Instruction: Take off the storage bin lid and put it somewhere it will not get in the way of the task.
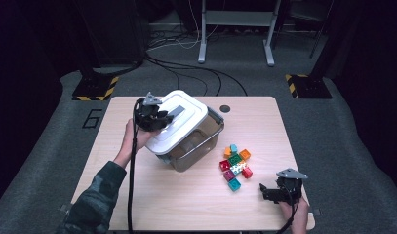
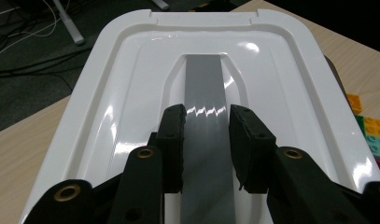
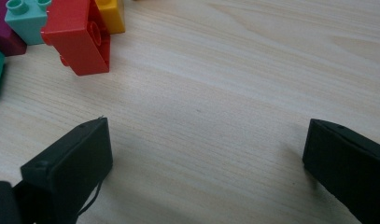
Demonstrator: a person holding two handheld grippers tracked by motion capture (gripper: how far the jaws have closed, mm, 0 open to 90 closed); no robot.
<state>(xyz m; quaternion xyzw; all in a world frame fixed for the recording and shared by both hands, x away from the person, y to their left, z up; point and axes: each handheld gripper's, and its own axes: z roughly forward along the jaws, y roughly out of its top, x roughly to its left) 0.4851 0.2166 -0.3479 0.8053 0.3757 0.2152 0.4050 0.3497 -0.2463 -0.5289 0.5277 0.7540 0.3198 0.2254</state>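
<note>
On the left half of the pale wood-grain table point(image 1: 186, 204), a clear plastic bin point(image 1: 198, 146) sits tilted, its glossy white lid point(image 2: 131, 93) partly hiding the inside. The left gripper point(image 2: 206, 140) clamps its black jaws on the lid's flat grey handle point(image 2: 204, 84), whose near end is cut off. The right gripper point(image 3: 204, 154) rests on the table, jaws wide apart and holding nothing, near studded plastic blocks point(image 1: 235, 165).

Overhead forward-down – gripper views close, table point(image 1: 196, 204) shared.
</note>
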